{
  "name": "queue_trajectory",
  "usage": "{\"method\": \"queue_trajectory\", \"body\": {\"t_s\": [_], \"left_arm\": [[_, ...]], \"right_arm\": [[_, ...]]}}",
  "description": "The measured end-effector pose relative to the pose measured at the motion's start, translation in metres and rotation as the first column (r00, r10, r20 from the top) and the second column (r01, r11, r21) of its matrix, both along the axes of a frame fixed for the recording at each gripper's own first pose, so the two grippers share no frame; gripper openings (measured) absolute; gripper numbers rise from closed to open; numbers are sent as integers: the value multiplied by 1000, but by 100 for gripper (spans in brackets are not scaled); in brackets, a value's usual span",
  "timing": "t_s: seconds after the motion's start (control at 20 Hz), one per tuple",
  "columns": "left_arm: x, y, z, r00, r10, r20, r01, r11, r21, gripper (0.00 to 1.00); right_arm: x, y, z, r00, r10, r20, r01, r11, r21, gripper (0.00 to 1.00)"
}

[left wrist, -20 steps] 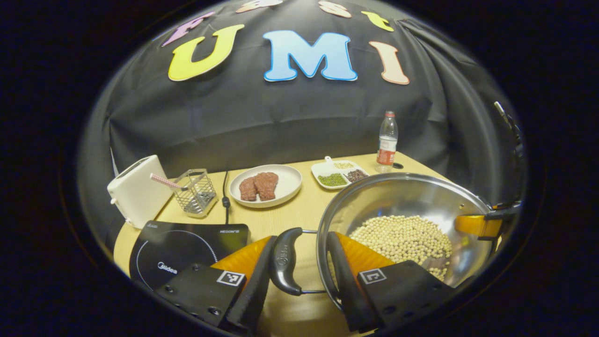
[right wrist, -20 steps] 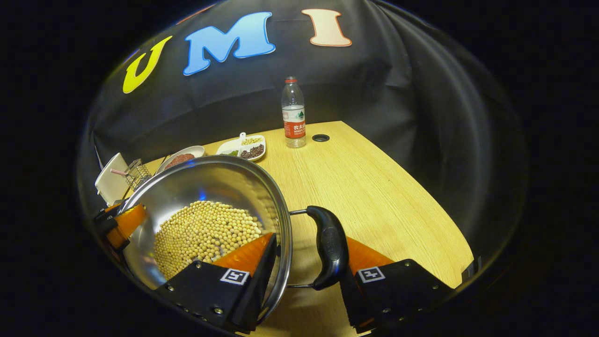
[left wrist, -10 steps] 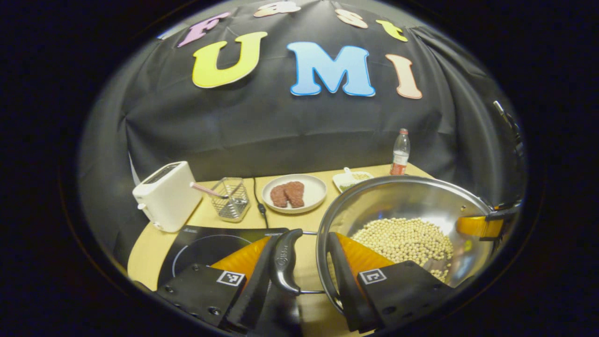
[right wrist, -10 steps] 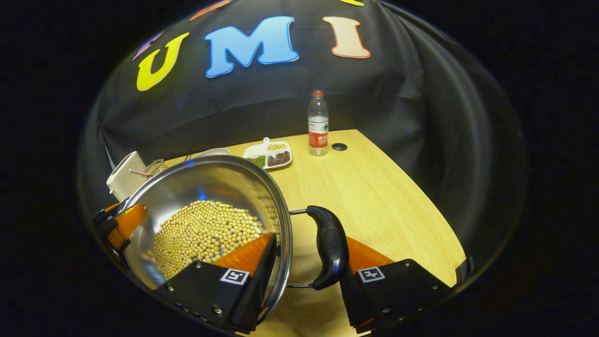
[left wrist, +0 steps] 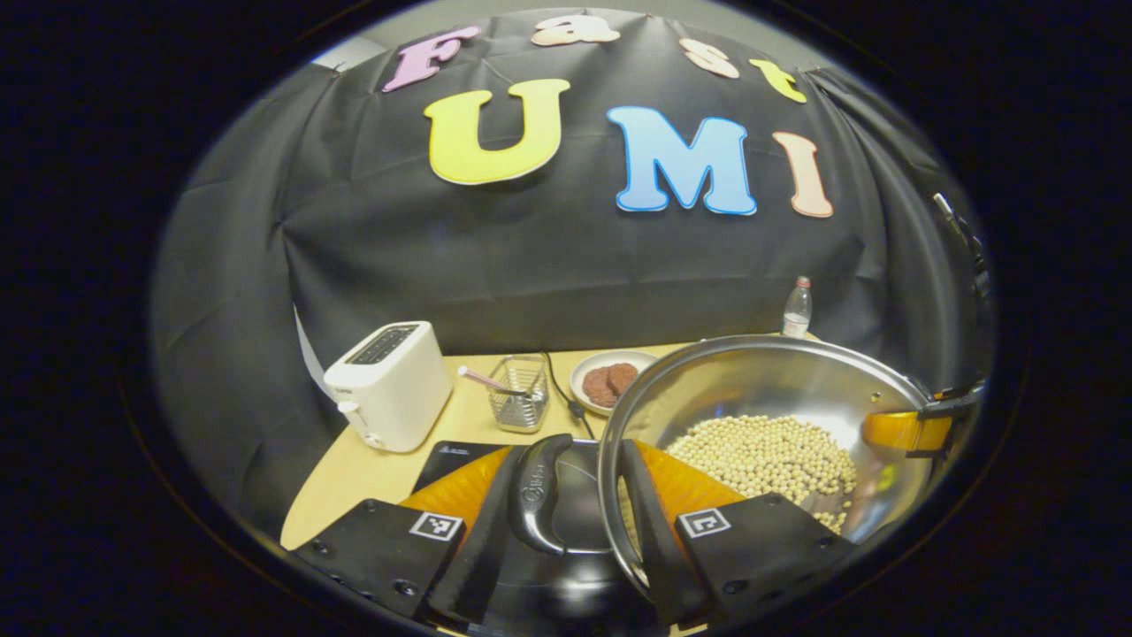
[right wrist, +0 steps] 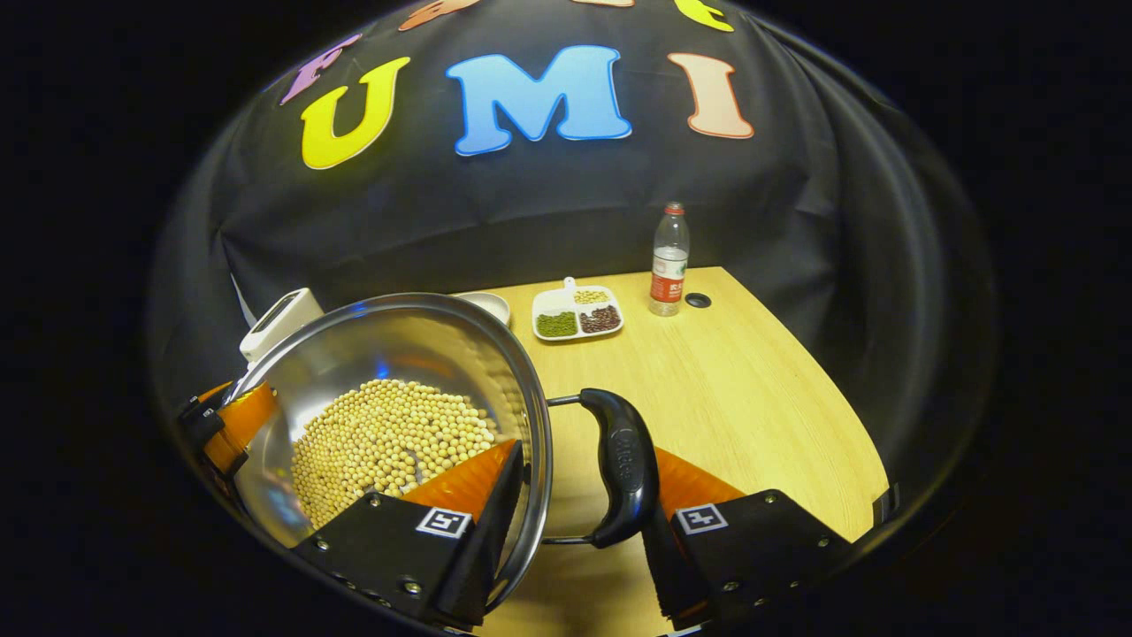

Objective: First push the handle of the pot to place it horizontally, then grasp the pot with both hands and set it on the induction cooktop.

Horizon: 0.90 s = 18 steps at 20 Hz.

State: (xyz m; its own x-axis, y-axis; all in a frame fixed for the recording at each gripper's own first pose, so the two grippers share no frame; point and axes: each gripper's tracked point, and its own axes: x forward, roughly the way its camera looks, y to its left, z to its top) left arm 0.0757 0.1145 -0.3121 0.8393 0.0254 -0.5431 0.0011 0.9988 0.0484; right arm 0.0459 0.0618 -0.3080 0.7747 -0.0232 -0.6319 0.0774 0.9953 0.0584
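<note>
While the steel pot (left wrist: 778, 389) hangs clear of the table between the two tools, the left gripper (left wrist: 579, 522) has its jaws clamped across the pot's near side: one finger lies inside the rim against the wall, the other presses the outside of the black loop handle (left wrist: 537, 495). Directly below that handle in the left gripper view lies the black induction cooktop (left wrist: 566, 584), so the pot's left edge is above the cooktop's glass.

In the right gripper view the right gripper (right wrist: 575, 513) is clamped the same way on the opposite side, one finger inside the rim, the other against the outer face of the second black handle (right wrist: 623, 464), with bare wooden table (right wrist: 752, 407) beneath it. Soybeans (right wrist: 389, 442) cover the pot's bottom.

Farther back on the table stand a white toaster (left wrist: 389, 385), a wire basket (left wrist: 519, 402), a plate with two meat patties (left wrist: 610, 380), a divided dish of beans (right wrist: 577, 316) and a water bottle (right wrist: 668, 261).
</note>
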Motion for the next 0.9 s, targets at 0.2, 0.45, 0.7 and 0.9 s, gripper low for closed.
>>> {"method": "queue_trajectory", "body": {"t_s": [0.2,0.45,0.7,0.9], "left_arm": [[-4,47,4,1000,27,-8,-27,1000,13,71],[-9,107,-11,998,63,-19,-63,998,27,74],[0,156,-37,996,88,-34,-87,996,32,74],[6,186,-64,992,114,-44,-114,993,7,74]], "right_arm": [[-16,28,1,1000,15,-17,-15,1000,6,69],[6,93,-17,998,51,-31,-50,999,12,70],[22,136,-41,997,64,-51,-63,998,21,69],[38,162,-56,994,95,-53,-94,995,12,69]]}}
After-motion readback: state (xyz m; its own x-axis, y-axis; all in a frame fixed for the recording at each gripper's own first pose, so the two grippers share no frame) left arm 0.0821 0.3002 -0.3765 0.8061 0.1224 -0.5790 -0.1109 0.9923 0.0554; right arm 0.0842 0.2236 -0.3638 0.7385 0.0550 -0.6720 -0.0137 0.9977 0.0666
